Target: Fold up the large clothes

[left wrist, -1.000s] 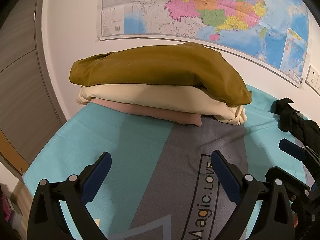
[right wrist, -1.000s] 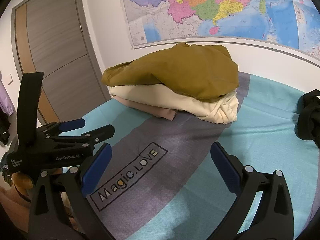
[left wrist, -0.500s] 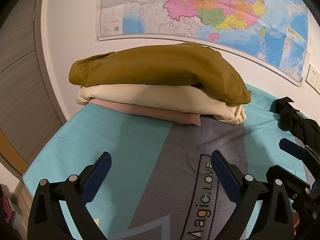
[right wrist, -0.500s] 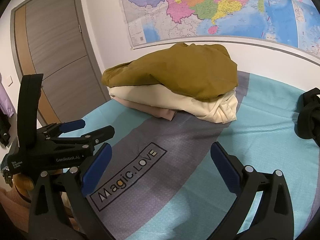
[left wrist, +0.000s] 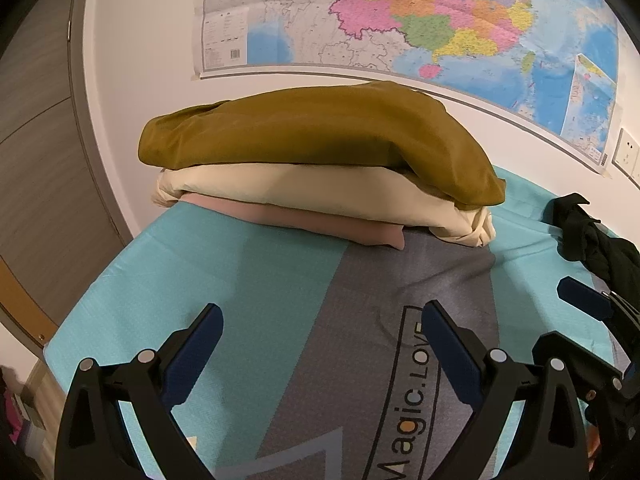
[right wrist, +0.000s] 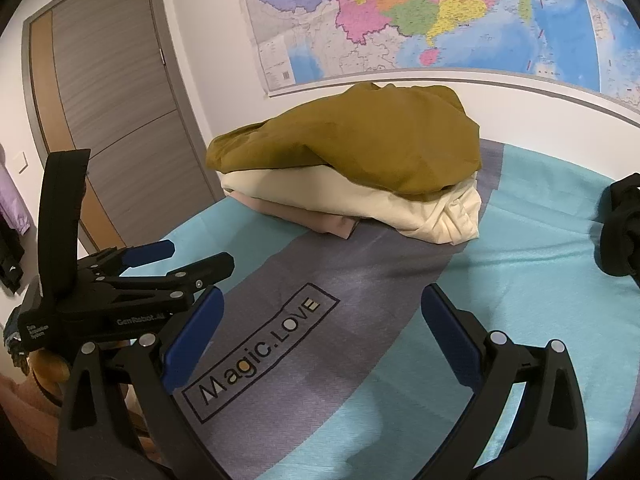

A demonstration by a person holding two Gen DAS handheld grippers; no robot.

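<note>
A stack of folded clothes sits at the far side of the table: a mustard garment (left wrist: 320,132) (right wrist: 360,140) on top, a cream one (left wrist: 304,188) (right wrist: 380,204) under it, a pink one (left wrist: 320,224) (right wrist: 312,220) at the bottom. A crumpled black garment (left wrist: 592,240) (right wrist: 620,228) lies at the right. My left gripper (left wrist: 320,332) is open and empty above the cloth; it also shows in the right wrist view (right wrist: 180,258). My right gripper (right wrist: 320,320) is open and empty; its tip shows in the left wrist view (left wrist: 580,300).
The table is covered by a teal and grey cloth (left wrist: 248,280) (right wrist: 520,320) printed "Magic.LOVE". A wall map (left wrist: 400,20) hangs behind the stack. A grey door (right wrist: 112,100) stands at the left. The table's left edge (left wrist: 80,312) is near my left gripper.
</note>
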